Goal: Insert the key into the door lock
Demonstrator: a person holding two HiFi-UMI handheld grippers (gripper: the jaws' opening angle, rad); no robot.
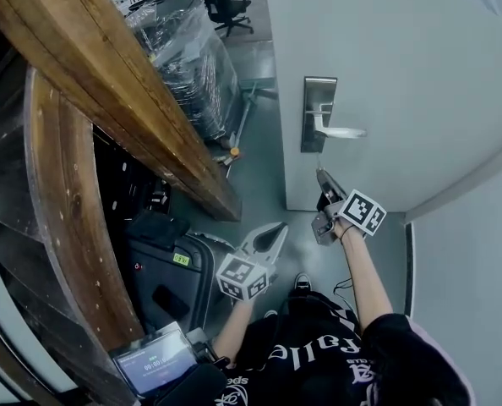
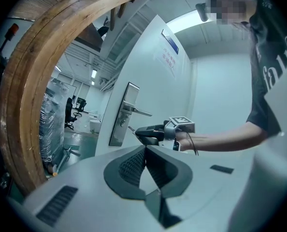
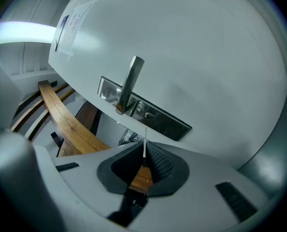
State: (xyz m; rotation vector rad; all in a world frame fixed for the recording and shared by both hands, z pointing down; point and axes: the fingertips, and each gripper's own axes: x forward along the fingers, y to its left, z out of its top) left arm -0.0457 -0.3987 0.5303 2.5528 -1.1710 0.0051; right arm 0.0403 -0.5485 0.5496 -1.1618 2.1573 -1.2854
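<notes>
The grey door [image 1: 386, 66] carries a steel lock plate [image 1: 319, 112] with a lever handle [image 1: 340, 131]. My right gripper [image 1: 322, 176] is shut on the key, a short way below the plate and pointing up at it. In the right gripper view the thin key blade [image 3: 144, 145] sticks out of the right gripper [image 3: 144, 154], its tip just short of the keyhole [image 3: 149, 115] in the lock plate [image 3: 172, 122], beside the handle [image 3: 129, 83]. My left gripper [image 1: 281, 227] hangs lower and to the left, shut on nothing. From the left gripper [image 2: 145, 149] I see the right gripper [image 2: 139, 133] near the plate [image 2: 121, 115].
A curved wooden beam [image 1: 107, 83] runs along the left, close to the door's edge. A plastic-wrapped pallet [image 1: 188, 57] and office chairs [image 1: 226, 2] stand beyond it. A black case [image 1: 162, 277] and a lit tablet [image 1: 154, 362] lie at the lower left.
</notes>
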